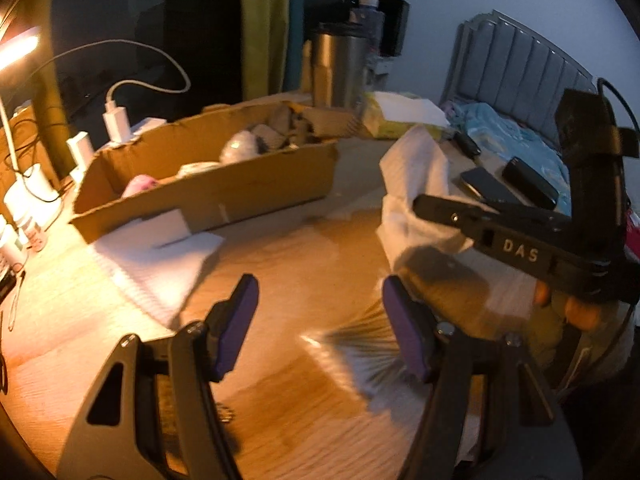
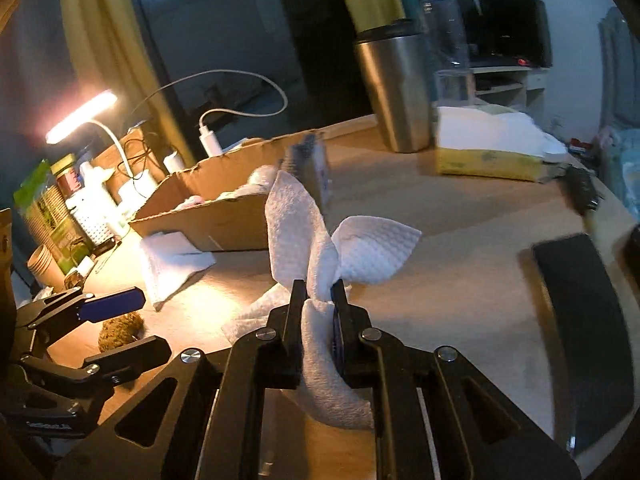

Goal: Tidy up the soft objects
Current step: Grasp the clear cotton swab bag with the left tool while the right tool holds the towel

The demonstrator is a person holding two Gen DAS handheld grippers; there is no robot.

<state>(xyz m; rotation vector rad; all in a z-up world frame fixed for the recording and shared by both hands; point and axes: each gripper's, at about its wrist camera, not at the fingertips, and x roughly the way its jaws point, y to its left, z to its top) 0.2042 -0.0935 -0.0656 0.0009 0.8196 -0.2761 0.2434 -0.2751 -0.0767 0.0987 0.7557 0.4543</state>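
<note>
**Lamplit wooden desk, white cloth pinched on the right**

Wooden desk (image 1: 304, 264) glowing under a warm desk lamp (image 2: 82, 116), with dark window glass and yellow curtains behind and a grey padded headboard (image 1: 520, 64) beyond.

Sitting toward the far left: a long open cardboard box (image 1: 240, 192), holding pale rounded soft items and something pink, too blurred to name. Lying flat just in front of the box: a folded white cloth (image 2: 168, 268). Plugged in behind the box: white chargers with a looping cable (image 1: 152, 60). Standing past the box's end: a steel tumbler (image 2: 394, 88), a clear bottle beside it, then a yellow tissue box (image 2: 488, 160). Resting on the right side: a dark phone (image 1: 486, 186).

Gripping a crumpled white paper towel (image 2: 304, 224): right gripper (image 2: 318, 292), jaws clenched on the bunched middle, loose ends fanning up and sideways, the towel lifted off the desk near the box's near corner.

Hovering low over bare wood: left gripper (image 1: 320, 320), purple pads standing well apart, nothing between them. Lying just beside that gripper in the right wrist view: a small brown fuzzy ball (image 2: 120, 332).
</note>
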